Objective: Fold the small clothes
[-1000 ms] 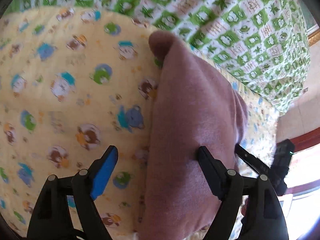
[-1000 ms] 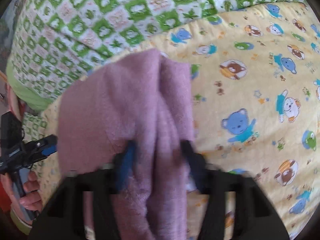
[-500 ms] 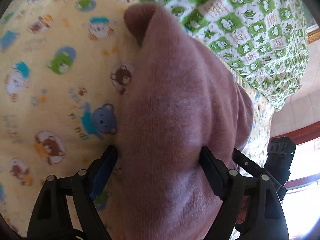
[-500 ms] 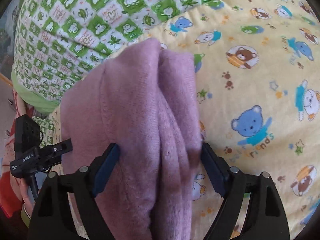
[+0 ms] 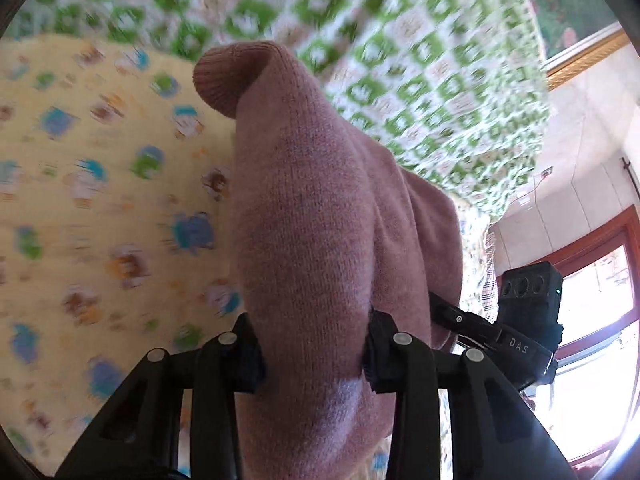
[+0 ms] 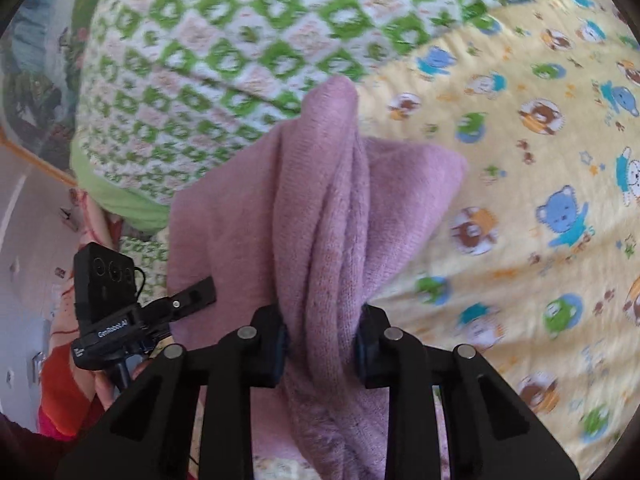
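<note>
A small pink knitted garment (image 5: 312, 216) is bunched up over a yellow cartoon-print sheet (image 5: 100, 208). My left gripper (image 5: 314, 354) has its jaws closing, and both pads press into a thick fold of the knit. In the right wrist view the same pink garment (image 6: 320, 216) hangs in long folds, and my right gripper (image 6: 322, 338) is closing with its pads pinching those folds. A ribbed cuff end (image 5: 224, 76) sticks up at the far tip. Each gripper shows at the edge of the other's view, the right gripper (image 5: 528, 320) and the left gripper (image 6: 116, 304).
A green and white checked quilt (image 6: 224, 52) lies heaped behind the garment. The yellow sheet (image 6: 540, 200) spreads out to the right in the right wrist view. A person's hand (image 6: 108, 384) in an orange sleeve holds the left gripper. A window with a red-brown frame (image 5: 592, 240) stands at right.
Both grippers, wide around the garment half a second ago, have closed onto its folds and lifted it slightly. The background now blurs with motion.
</note>
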